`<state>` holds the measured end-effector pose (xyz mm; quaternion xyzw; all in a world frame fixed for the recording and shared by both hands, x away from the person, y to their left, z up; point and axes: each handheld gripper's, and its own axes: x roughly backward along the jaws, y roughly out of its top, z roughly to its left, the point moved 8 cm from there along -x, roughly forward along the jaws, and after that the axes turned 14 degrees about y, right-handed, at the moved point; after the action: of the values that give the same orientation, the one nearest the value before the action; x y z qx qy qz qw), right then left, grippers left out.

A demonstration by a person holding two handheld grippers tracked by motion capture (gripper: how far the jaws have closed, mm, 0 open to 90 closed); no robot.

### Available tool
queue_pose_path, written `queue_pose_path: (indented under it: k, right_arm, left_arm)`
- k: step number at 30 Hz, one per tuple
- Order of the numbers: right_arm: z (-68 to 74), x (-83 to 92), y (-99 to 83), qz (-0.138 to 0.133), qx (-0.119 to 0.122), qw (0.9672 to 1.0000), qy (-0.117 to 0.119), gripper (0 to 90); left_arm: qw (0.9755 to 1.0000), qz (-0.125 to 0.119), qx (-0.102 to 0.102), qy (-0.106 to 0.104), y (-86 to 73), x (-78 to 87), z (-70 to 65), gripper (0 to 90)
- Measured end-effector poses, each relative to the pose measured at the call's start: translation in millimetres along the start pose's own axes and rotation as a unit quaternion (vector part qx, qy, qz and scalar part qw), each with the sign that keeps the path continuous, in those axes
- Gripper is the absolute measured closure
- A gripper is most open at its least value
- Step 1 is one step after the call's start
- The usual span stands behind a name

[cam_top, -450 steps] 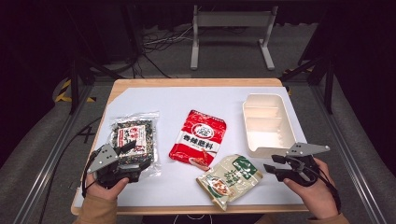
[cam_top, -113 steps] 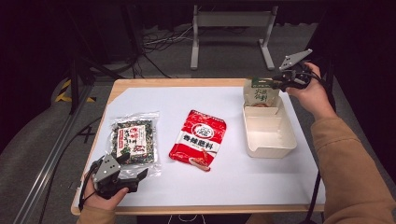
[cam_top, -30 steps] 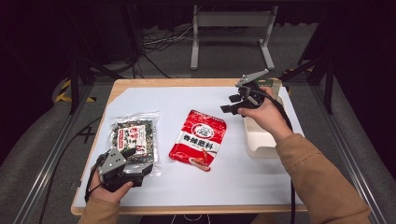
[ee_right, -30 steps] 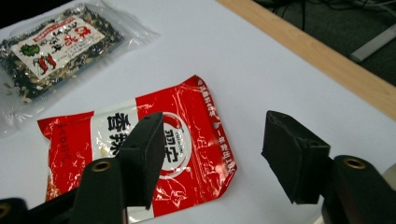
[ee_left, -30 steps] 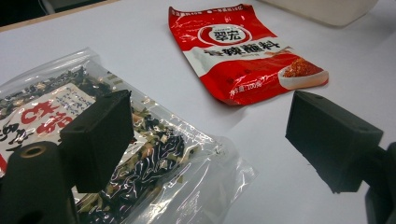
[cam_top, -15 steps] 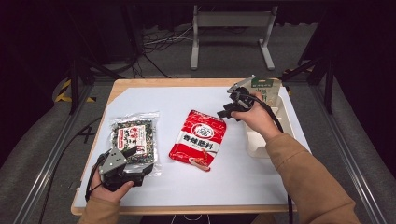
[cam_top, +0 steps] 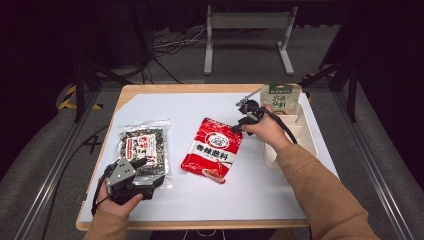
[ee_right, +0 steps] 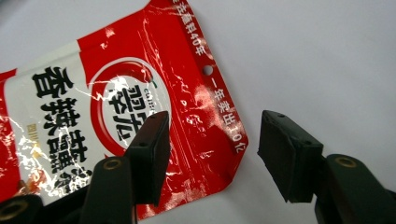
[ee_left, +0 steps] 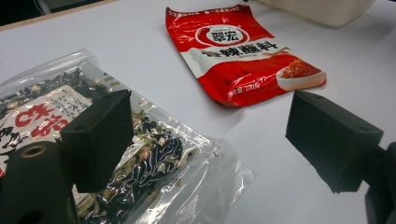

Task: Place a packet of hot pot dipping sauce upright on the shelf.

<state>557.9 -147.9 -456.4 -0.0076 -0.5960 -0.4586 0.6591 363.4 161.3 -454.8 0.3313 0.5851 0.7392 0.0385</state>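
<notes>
Red and glossy, the seasoning packet (cam_top: pixel 212 148) lies flat mid-table on the white mat (cam_top: pixel 165 107); my right gripper (cam_top: pixel 241 123) hovers over its top corner, jaws apart and just opening wider, one over the foil, one past its edge, not pressing it. My left gripper (cam_top: pixel 150 181) rests at the near left with jaws spread, empty, one over the clear seaweed bag (cam_top: pixel 144 148); a green pouch (cam_top: pixel 280 97) stands in the cream tray (cam_top: pixel 306 131) at the right.

Seaweed bag (cam_top: pixel 143 148), green pouch (cam_top: pixel 280 97) in tray (cam_top: pixel 309 135).
</notes>
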Motion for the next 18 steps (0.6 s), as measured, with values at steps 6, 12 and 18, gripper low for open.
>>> queue_pose_path:
  k: [6, 12, 18]
  right_arm:
    - [-7.3, -10.0, -5.9, 0.015, -0.024, 0.9996, -0.003, 42.4]
    - [-11.4, -15.3, -8.6, 0.023, -0.031, 0.9993, -0.001, 41.9]
    - [-11.9, -20.3, -11.6, 0.032, -0.038, 0.9987, 0.007, 42.1]
  left_arm:
    - [1.0000, -0.001, 0.004, -0.001, 0.0, 0.6, 0.5, 15.5]
    - [1.0000, -0.001, 0.002, -0.002, 0.3, 0.1, -0.3, 15.5]
    - [1.0000, -0.001, 0.003, -0.002, 0.6, 0.2, -0.3, 15.5]
